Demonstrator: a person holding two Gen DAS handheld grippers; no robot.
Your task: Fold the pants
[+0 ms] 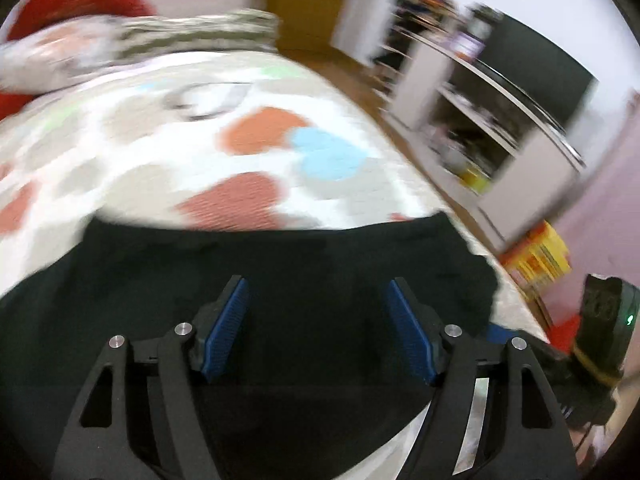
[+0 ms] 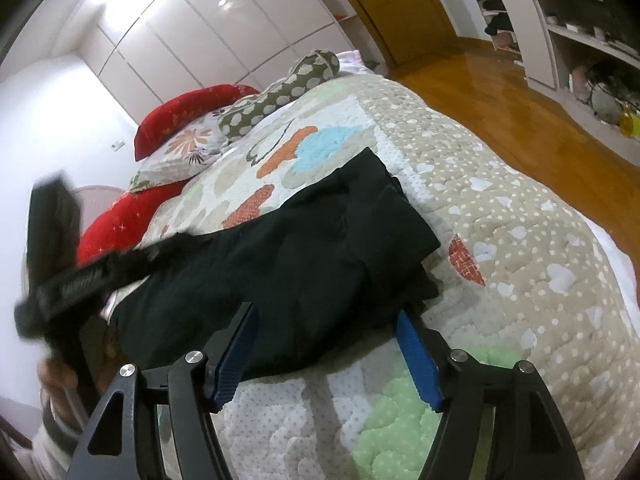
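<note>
The black pants (image 2: pixel 288 256) lie folded in a thick bundle on the patterned quilt (image 2: pixel 500 216) of a bed. In the left wrist view the pants (image 1: pixel 260 280) fill the lower half of a blurred frame. My left gripper (image 1: pixel 316 292) is open and empty, its blue pads (image 1: pixel 228 328) just above the black cloth. My right gripper (image 2: pixel 324 324) is open and empty, its blue pads (image 2: pixel 416 356) at the near edge of the bundle. The left gripper's black body (image 2: pixel 80 276) shows blurred at the left of the right wrist view.
Red pillows (image 2: pixel 188 116), a floral pillow (image 2: pixel 180 156) and a spotted bolster (image 2: pixel 280 92) lie at the head of the bed. A wooden floor (image 2: pixel 500 92) and white shelving (image 2: pixel 568 40) stand to the right. White wardrobe doors (image 2: pixel 200 20) are behind.
</note>
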